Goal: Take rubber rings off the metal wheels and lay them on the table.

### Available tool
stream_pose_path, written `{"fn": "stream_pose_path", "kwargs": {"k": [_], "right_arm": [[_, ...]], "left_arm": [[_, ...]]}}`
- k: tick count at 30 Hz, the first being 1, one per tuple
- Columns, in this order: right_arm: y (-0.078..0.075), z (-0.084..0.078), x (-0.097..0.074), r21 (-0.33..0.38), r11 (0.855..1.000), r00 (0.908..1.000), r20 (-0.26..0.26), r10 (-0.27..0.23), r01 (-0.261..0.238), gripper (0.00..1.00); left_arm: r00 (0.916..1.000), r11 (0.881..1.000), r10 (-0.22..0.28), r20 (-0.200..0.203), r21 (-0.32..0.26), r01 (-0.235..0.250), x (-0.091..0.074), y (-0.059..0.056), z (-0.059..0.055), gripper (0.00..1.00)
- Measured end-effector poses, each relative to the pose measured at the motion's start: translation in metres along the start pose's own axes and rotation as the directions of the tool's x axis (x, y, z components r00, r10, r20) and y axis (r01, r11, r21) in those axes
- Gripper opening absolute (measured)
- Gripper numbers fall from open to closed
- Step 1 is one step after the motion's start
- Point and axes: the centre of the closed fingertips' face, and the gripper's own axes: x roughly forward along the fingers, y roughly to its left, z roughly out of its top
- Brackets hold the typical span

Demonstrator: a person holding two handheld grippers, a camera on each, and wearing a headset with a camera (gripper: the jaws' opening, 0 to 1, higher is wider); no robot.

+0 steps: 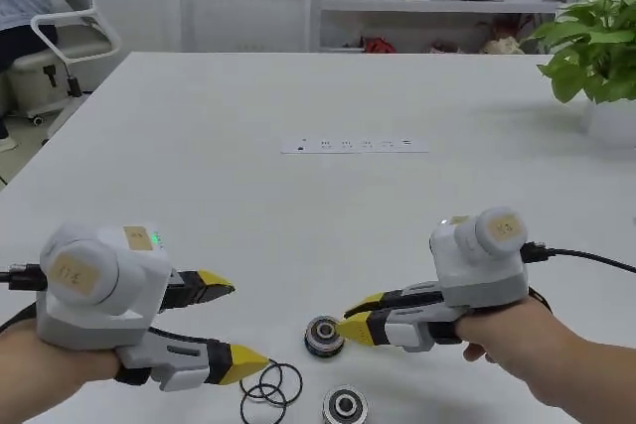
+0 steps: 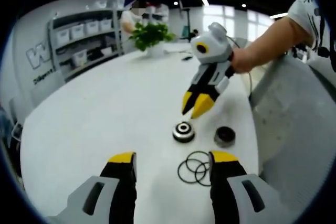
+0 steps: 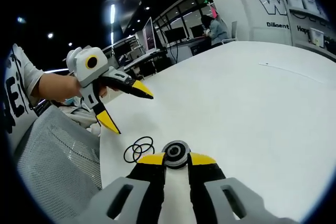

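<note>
Two metal wheels lie on the white table (image 1: 328, 215): one wheel (image 1: 324, 335) (image 2: 184, 131) (image 3: 176, 153) in the middle, a second wheel (image 1: 344, 406) (image 2: 224, 136) nearer the front edge. A few loose black rubber rings (image 1: 270, 389) (image 2: 195, 168) (image 3: 138, 149) lie overlapped on the table beside them. My left gripper (image 1: 234, 323) (image 2: 172, 158) is wide open and holds nothing, just left of the rings. My right gripper (image 1: 354, 317) (image 3: 177, 160) (image 2: 195, 106) has its jaws only narrowly apart, tips just short of the middle wheel, nothing between them.
A flat white strip (image 1: 355, 146) lies at the table's centre. A potted plant (image 1: 594, 37) stands at the far right. A chair (image 1: 60, 57) and shelves (image 1: 437, 2) are beyond the table. The front edge runs close under both hands.
</note>
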Motion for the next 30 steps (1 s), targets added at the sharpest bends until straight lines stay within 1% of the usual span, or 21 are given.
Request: {"fn": "stream_pose_path", "kwargs": {"k": [3, 4, 7, 14, 16, 19, 25, 30], "right_arm": [[-0.004, -0.004, -0.001, -0.019, 1.0, 0.9998, -0.018, -0.009, 0.009, 0.15], [-0.004, -0.005, -0.002, -0.023, 1.0, 0.9997, -0.022, -0.009, 0.009, 0.15], [-0.005, -0.009, -0.002, -0.038, 0.999, 0.9993, -0.035, -0.008, 0.006, 0.17], [-0.002, -0.016, 0.002, -0.052, 0.999, 0.9985, -0.055, 0.002, -0.005, 0.17], [-0.001, -0.018, 0.004, -0.061, 0.998, 0.9979, -0.064, 0.004, -0.008, 0.17], [-0.001, -0.02, 0.006, -0.064, 0.998, 0.9975, -0.071, 0.007, -0.011, 0.17], [0.002, -0.024, 0.011, -0.08, 0.997, 0.9962, -0.086, 0.014, -0.021, 0.17], [0.002, -0.026, 0.014, -0.092, 0.996, 0.9959, -0.089, 0.014, -0.022, 0.17]], "left_arm": [[1.0, 1.0, -0.003, -0.002, -0.003, 0.003, 0.003, 0.0, 0.001, 0.55], [1.0, 1.0, -0.005, 0.001, -0.008, 0.005, 0.005, 0.002, 0.001, 0.55], [0.9999, 1.0, -0.009, 0.008, -0.015, 0.009, 0.009, 0.001, 0.004, 0.53], [0.9996, 0.999, -0.026, 0.008, -0.023, 0.026, 0.02, -0.003, 0.006, 0.51], [0.9994, 0.999, -0.03, 0.015, -0.037, 0.03, 0.022, -0.003, 0.007, 0.5], [0.9994, 0.999, -0.031, 0.017, -0.042, 0.032, 0.026, -0.002, 0.008, 0.49], [0.9985, 0.998, -0.053, 0.008, -0.046, 0.054, 0.035, -0.007, 0.007, 0.44], [0.9976, 0.997, -0.07, 0.005, -0.046, 0.07, 0.043, -0.012, 0.008, 0.43]]}}
